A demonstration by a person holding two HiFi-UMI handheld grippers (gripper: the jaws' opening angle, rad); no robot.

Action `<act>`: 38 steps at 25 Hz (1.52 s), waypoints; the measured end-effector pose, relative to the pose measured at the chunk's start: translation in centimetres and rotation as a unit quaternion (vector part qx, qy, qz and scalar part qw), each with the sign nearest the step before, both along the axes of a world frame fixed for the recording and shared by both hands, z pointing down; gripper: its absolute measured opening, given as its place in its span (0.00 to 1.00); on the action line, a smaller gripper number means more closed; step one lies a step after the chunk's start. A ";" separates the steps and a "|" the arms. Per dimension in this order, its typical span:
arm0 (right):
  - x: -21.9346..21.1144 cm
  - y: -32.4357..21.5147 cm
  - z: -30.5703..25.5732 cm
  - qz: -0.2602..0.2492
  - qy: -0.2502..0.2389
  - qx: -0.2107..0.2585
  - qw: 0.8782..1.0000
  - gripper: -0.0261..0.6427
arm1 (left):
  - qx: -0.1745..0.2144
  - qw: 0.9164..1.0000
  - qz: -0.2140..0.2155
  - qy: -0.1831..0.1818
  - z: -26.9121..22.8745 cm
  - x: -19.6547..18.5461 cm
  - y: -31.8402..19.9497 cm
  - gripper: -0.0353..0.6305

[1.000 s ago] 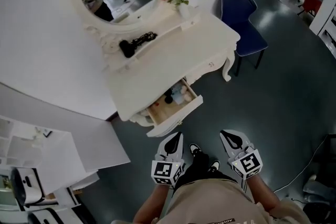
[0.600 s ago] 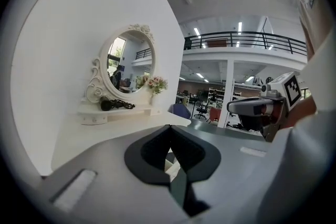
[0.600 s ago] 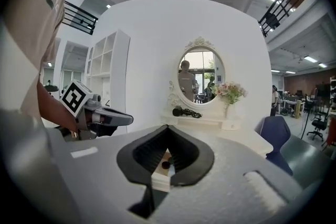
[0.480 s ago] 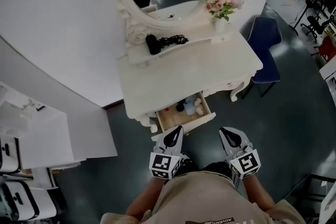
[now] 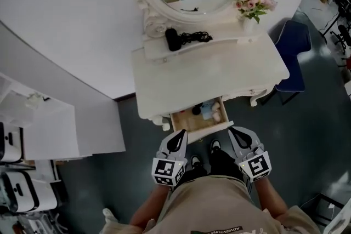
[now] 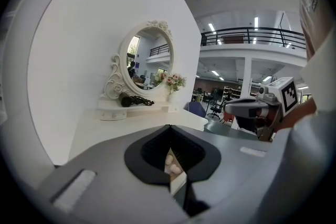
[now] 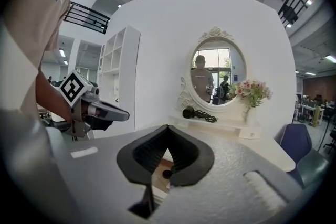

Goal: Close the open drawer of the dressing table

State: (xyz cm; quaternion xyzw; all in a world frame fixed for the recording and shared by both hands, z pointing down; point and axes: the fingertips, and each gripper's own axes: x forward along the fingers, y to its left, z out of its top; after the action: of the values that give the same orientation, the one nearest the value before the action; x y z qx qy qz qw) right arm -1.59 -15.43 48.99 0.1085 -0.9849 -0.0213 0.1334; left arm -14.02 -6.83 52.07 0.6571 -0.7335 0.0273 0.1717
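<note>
One open drawer (image 5: 203, 130), left gripper (image 5: 181, 136), right gripper (image 5: 236, 135)

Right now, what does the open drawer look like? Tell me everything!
The drawer is pulled out from the front of the white dressing table. Its front panel is white, and the inside looks like pale wood. In its right half lie small things: one dark and round, others bluish and pale. Its left half looks bare.

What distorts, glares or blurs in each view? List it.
Head view: the wide angle bends the wall, and the top of the white dressing table is nearly washed out. Left gripper view: fisheye with dark corners, and the close left gripper is soft. Right gripper view: same dark corners, and the right gripper shows surface grain.
</note>
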 end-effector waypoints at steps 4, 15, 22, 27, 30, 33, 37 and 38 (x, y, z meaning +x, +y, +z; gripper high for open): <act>-1.8 -2.2 0.6 -0.034 0.000 -0.019 0.999 0.04 | -0.012 1.000 -0.023 -0.007 -0.6 -0.8 -1.2 0.08; -4.3 -7.7 2.3 -0.103 -0.004 -0.064 0.993 0.04 | -0.034 0.995 -0.097 0.003 -1.1 -2.5 -5.4 0.08; -3.8 -8.6 4.3 -0.120 0.015 -0.081 0.989 0.04 | -0.053 0.991 -0.121 0.009 0.1 -2.1 -5.5 0.08; -3.9 -8.8 4.1 -0.098 0.021 -0.089 0.991 0.04 | -0.083 0.989 -0.123 0.021 2.9 -2.0 -3.8 0.08; -4.2 -7.9 3.8 -0.088 0.019 -0.089 0.992 0.04 | -0.099 0.988 -0.116 0.025 4.7 -2.2 -2.9 0.08; -4.5 -6.5 3.9 -0.090 0.030 -0.076 0.993 0.04 | -0.116 0.986 -0.112 0.037 6.9 -2.2 -2.0 0.08; -4.3 -5.1 3.4 -0.103 0.045 -0.033 0.993 0.04 | -0.147 0.981 -0.108 0.062 10.8 -1.6 -0.5 0.08; -4.3 -4.8 3.4 -0.105 0.048 -0.030 0.993 0.04 | -0.158 0.979 -0.106 0.068 12.0 -1.4 0.0 0.08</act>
State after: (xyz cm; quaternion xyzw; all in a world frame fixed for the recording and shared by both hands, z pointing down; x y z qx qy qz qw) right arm -5.86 -20.22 52.40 -0.0009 -0.9835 -0.0106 0.1803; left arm -15.44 -6.82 64.06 0.5405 -0.7718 0.0800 0.3251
